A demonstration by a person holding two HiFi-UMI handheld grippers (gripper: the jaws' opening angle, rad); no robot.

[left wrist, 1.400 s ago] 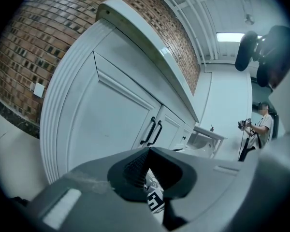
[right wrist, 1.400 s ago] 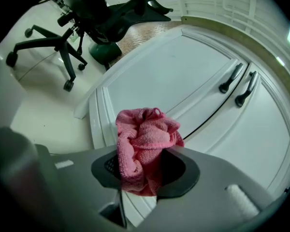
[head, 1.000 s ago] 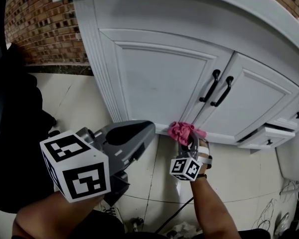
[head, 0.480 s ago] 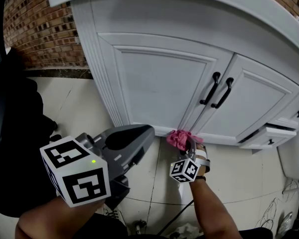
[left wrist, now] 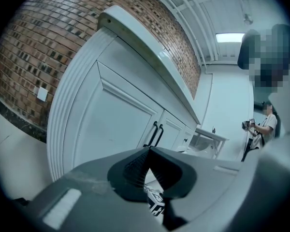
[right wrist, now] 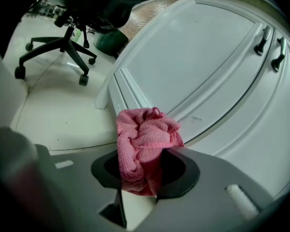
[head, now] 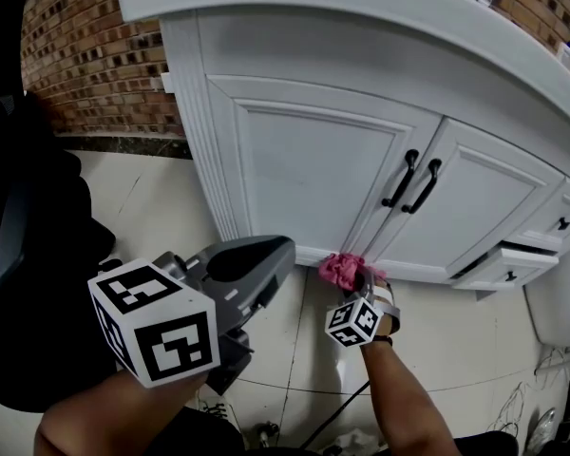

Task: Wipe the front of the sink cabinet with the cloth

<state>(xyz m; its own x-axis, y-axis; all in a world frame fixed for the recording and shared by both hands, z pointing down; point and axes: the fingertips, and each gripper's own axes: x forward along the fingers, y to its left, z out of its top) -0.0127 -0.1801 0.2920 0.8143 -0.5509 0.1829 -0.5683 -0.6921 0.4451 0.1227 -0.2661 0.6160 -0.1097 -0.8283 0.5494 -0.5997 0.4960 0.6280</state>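
Observation:
A bunched pink cloth (head: 342,270) (right wrist: 144,146) sits in my right gripper (head: 353,275) (right wrist: 141,170), which is shut on it. The cloth presses against the bottom rail of the white sink cabinet (head: 304,164) (right wrist: 203,71), just below where the two doors with black handles (head: 410,186) meet. My left gripper (head: 256,259) (left wrist: 150,170) hangs lower left, away from the cabinet, jaws shut with nothing between them.
A brick wall (head: 85,55) runs behind the cabinet on the left. A small drawer (head: 499,269) at lower right stands partly pulled out. A black office chair (right wrist: 63,42) stands on the pale tiled floor (head: 152,207). A person (left wrist: 261,129) stands far off.
The right gripper and cloth have stayed at the cabinet's bottom rail, shifting only slightly. The head view has tipped up, showing more countertop. The left gripper has barely moved.

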